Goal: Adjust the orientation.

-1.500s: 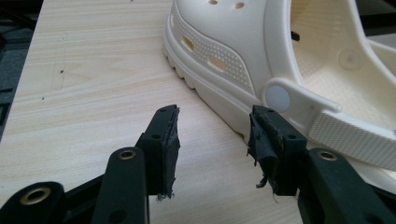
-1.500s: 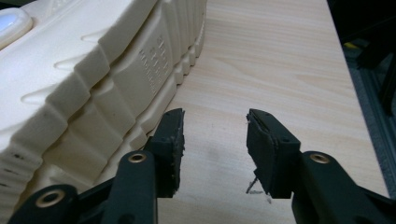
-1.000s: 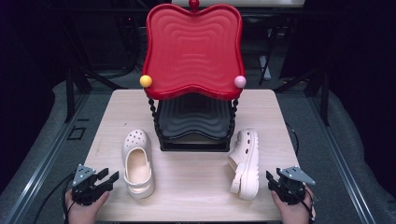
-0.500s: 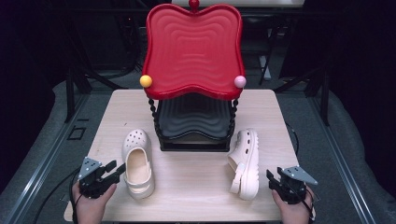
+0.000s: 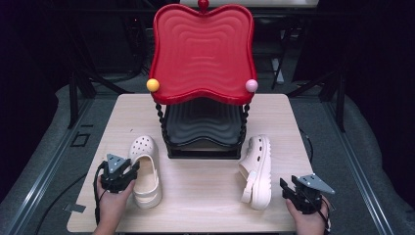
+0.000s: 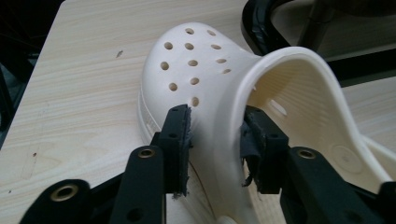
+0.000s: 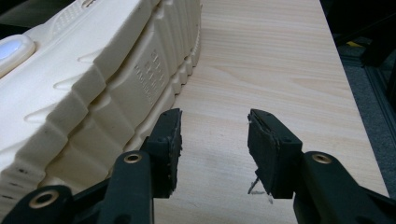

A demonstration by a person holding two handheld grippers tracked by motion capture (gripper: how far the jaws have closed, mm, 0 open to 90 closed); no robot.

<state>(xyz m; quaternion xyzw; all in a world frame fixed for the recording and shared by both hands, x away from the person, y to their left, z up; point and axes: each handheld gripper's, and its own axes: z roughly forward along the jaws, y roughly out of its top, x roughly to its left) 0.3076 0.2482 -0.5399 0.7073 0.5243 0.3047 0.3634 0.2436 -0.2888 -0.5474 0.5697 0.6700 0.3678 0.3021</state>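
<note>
A cream clog (image 5: pixel 146 169) (image 6: pixel 196 60) stands upright at the table's front left, toe pointing away. My left gripper (image 5: pixel 131 171) (image 6: pixel 212 140) straddles its side wall, one jaw outside and one inside the opening. Its jaws have just been closing and the pads sit close to the wall without clearly pressing it. A second cream clog (image 5: pixel 258 169) (image 7: pixel 93 70) lies on its side at the front right, sole facing right. My right gripper (image 5: pixel 286 187) (image 7: pixel 214 135) hovers just right of that sole. Its jaws have just been opening, with bare table between them.
A two-tier rack stands at the middle back of the wooden table (image 5: pixel 205 196), with a wavy red tray (image 5: pixel 203 49) on top and a black tray (image 5: pixel 203 125) below. Dark floor and frame rails surround the table.
My left gripper has moved right and forward from the table's front left corner onto the left clog, and its jaws have narrowed around the wall. The right hand has stayed in place.
</note>
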